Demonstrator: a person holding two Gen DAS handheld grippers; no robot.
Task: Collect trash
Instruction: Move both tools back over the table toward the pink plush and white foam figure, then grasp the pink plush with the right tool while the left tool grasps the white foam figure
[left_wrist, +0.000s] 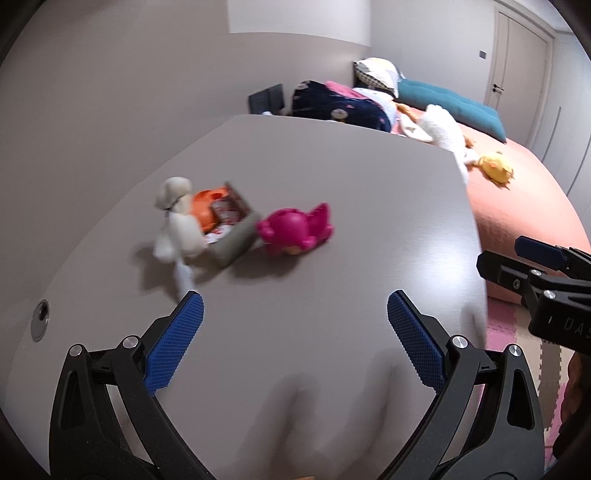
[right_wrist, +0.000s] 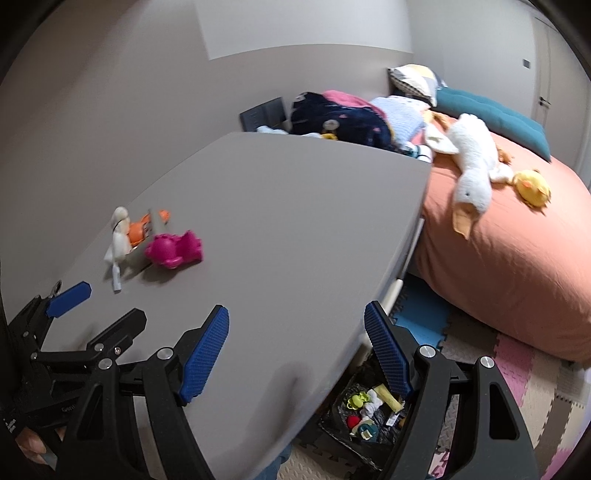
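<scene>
A small pile of trash lies on the grey table (left_wrist: 332, 206): a white crumpled tissue (left_wrist: 177, 221), an orange piece (left_wrist: 207, 206), a brown wrapper (left_wrist: 232, 206), a grey roll (left_wrist: 236, 240) and a pink plastic toy (left_wrist: 295, 229). The pile also shows in the right wrist view, with the pink toy (right_wrist: 175, 249) and the tissue (right_wrist: 120, 236). My left gripper (left_wrist: 295, 321) is open and empty, short of the pile. My right gripper (right_wrist: 295, 332) is open and empty over the table's right edge. A black-lined bin (right_wrist: 369, 410) with several bits of trash stands on the floor under it.
A bed with a salmon cover (right_wrist: 517, 258) stands right of the table, with a white plush goose (right_wrist: 472, 162), a yellow plush (right_wrist: 532, 188), a teal cushion (left_wrist: 450, 103) and a pile of clothes (left_wrist: 340, 99). Foam mats (right_wrist: 517, 376) cover the floor. A cable hole (left_wrist: 40, 314) sits at the table's left.
</scene>
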